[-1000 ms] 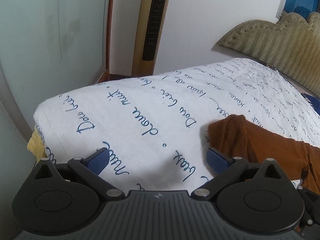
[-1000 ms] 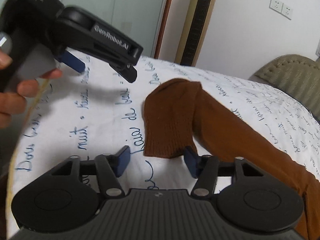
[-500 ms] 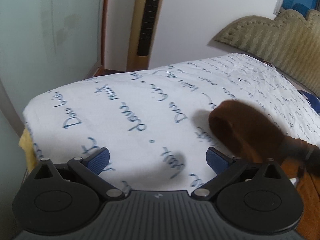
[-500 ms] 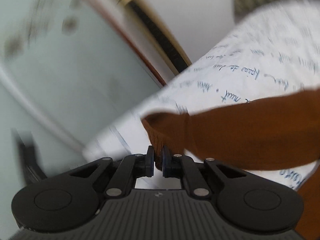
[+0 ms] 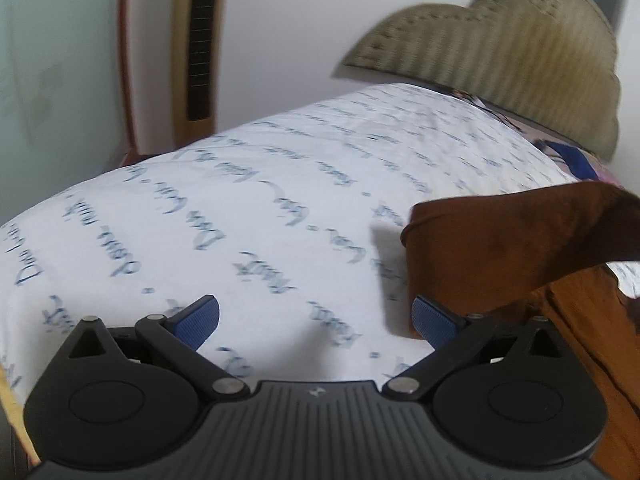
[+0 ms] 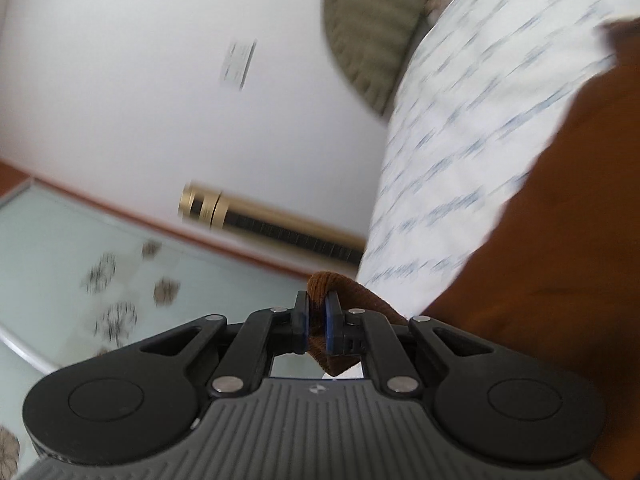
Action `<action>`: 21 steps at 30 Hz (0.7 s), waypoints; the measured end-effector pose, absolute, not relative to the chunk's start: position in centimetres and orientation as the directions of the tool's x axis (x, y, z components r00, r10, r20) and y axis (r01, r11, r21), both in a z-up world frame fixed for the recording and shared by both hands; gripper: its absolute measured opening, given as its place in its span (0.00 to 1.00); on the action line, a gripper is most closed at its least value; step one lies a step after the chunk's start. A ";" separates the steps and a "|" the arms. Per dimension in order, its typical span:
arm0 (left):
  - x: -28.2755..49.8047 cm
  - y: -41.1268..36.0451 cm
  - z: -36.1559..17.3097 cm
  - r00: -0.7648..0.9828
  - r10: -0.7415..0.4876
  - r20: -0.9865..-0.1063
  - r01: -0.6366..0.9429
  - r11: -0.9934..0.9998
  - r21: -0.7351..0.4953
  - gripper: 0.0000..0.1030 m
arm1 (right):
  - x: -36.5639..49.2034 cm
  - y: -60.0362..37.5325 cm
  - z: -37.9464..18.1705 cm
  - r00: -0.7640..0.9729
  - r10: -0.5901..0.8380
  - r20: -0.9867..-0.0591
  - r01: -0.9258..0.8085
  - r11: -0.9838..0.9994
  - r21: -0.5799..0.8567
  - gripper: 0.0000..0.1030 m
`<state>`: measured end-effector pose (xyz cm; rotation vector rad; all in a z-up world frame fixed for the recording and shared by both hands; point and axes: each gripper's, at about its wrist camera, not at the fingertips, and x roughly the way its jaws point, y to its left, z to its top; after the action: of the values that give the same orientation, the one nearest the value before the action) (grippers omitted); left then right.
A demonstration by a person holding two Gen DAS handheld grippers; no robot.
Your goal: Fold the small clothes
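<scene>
A bed is carrying everything here, and a white sheet printed with blue handwritten script is covering it from the near edge to the far end. A tan, ribbed, scalloped headboard is standing at the far right. At the near left edge a strip of yellow is showing under the sheet. A brown knitted garment is lying on the sheet at the near right, with 1 part lifting clear of the sheet toward the right.
</scene>
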<state>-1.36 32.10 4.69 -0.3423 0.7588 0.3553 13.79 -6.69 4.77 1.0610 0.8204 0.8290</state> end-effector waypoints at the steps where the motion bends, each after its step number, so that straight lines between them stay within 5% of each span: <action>1: -1.0 31.4 4.7 0.675 0.177 -0.716 -0.414 0.894 -0.170 1.00 | 13.8 -8.2 4.5 0.469 0.866 -0.172 -0.159 0.274 0.948 0.11; 15: 1.9 25.9 3.4 0.663 0.121 -0.739 -0.321 0.937 -0.135 1.00 | 14.8 -16.8 -5.0 0.580 0.690 -0.433 0.152 0.431 0.889 0.21; 21: 2.0 25.1 3.3 0.661 0.110 -0.742 -0.304 0.943 -0.131 1.00 | 14.3 -17.3 -5.9 0.637 0.673 -0.376 0.127 0.390 0.912 0.55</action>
<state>2.02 25.05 3.31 -0.2541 0.8174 0.2372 14.31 -17.31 -5.86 1.1423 0.8422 0.4048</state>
